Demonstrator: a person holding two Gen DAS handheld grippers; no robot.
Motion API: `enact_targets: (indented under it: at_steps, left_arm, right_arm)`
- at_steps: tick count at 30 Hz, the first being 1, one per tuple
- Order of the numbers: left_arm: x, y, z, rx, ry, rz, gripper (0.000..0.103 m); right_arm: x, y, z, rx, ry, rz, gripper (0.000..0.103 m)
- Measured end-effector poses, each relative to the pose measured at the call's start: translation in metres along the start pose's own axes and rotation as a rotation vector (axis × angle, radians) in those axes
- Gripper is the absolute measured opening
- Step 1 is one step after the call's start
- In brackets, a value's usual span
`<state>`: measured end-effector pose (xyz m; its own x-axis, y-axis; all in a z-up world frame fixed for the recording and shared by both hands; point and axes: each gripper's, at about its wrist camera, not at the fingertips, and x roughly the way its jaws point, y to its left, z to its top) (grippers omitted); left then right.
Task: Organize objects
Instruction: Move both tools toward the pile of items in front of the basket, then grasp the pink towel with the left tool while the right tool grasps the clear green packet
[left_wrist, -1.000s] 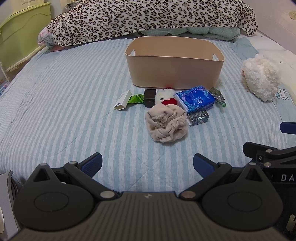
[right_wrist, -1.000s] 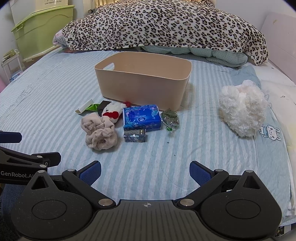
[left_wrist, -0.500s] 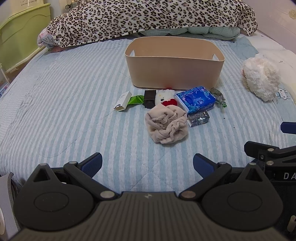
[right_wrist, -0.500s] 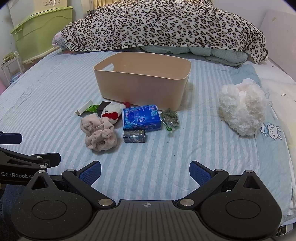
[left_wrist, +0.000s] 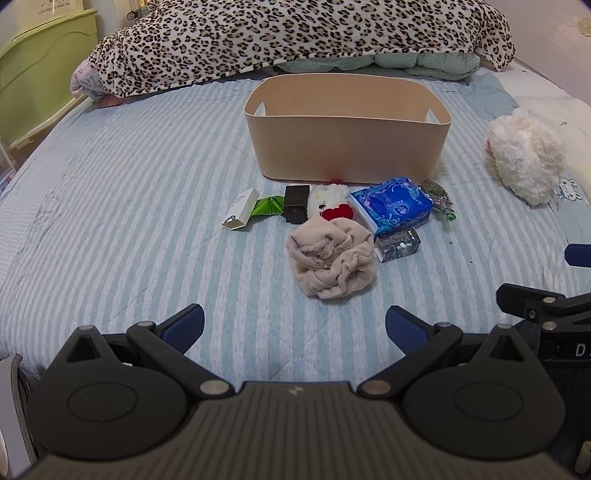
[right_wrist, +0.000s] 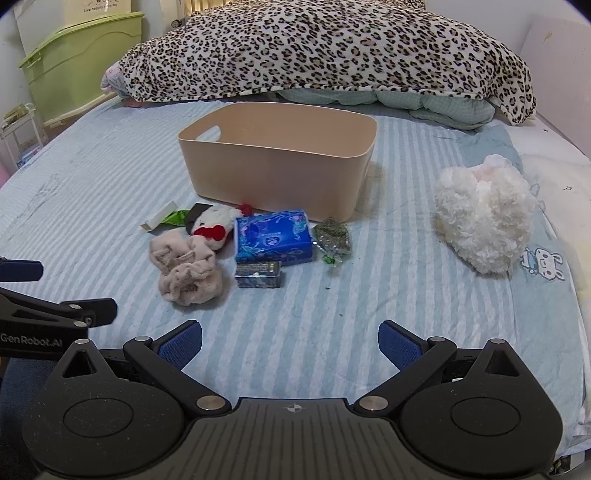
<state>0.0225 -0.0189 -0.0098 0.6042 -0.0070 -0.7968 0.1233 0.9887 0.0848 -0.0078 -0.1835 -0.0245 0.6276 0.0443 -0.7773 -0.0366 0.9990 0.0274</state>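
Both your tongs were spread wide and held nothing: the left gripper (left_wrist: 294, 325) and right gripper (right_wrist: 290, 341) hovered above the striped bedsheet (left_wrist: 129, 221), blue ribbed pads apart. "GenRobot.AI" was printed on the left tool's side in the right view. Ahead sat the smooth beige bin (left_wrist: 347, 144), oval-cornered with handle cutouts. In front of it lay a crumpled beige cloth (left_wrist: 332, 264), a glossy blue tissue pack (left_wrist: 391, 206), a small dark box (left_wrist: 398, 244), its print unreadable, and a white carton (left_wrist: 241, 209).
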Motion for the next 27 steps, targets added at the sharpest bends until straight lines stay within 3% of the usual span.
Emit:
enact_targets:
  at_steps: [19,27]
  left_arm:
    - [0.079,0.014,0.033,-0.053,0.074,-0.014,0.103]
    - [0.114,0.01,0.045,-0.065,0.098,-0.056,0.103]
  right_arm:
    - [0.068,-0.039,0.037,-0.075,0.036,-0.045,0.102]
    - [0.114,-0.048,0.044,-0.152,0.077,0.011,0.095]
